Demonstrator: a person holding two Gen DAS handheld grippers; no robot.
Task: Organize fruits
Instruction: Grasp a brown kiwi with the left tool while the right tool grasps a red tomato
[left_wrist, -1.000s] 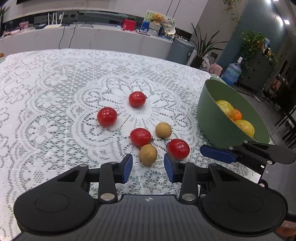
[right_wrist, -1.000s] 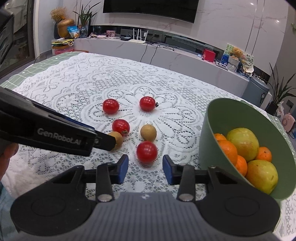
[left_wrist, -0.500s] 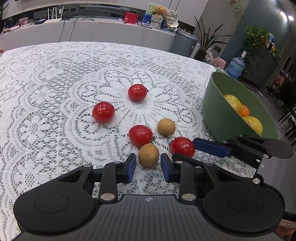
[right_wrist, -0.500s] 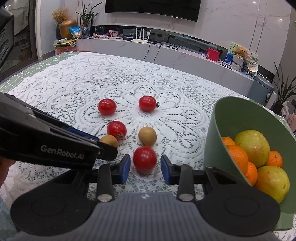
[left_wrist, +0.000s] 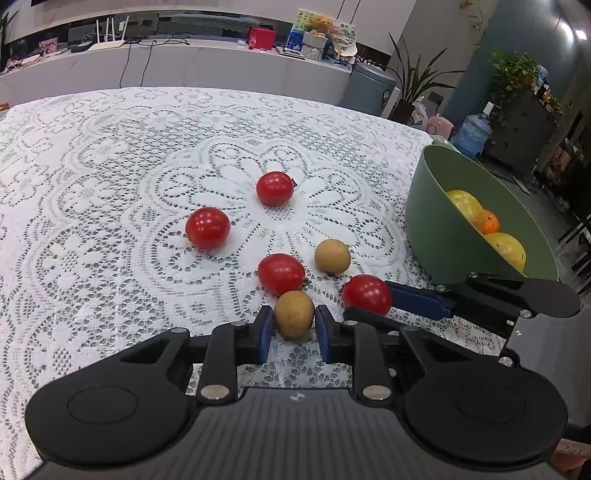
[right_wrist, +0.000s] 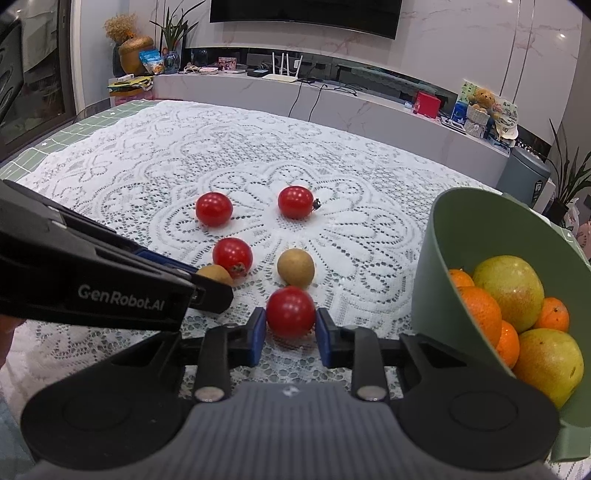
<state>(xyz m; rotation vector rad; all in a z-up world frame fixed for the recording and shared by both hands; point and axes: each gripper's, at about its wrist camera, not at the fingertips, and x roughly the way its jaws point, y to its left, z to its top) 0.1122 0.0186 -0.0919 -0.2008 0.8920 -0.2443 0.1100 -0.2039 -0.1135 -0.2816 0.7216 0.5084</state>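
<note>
The left gripper is clamped on a tan longan. The right gripper is closing, its pads touching a cherry tomato. Both fruits sit on the lace-covered worktop near its right edge, beside the green bowl of citrus.

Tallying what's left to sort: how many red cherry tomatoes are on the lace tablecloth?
4: back pair, left and right; middle; nearest, between the right hand-held gripper pads. None apparently hidden.
</note>
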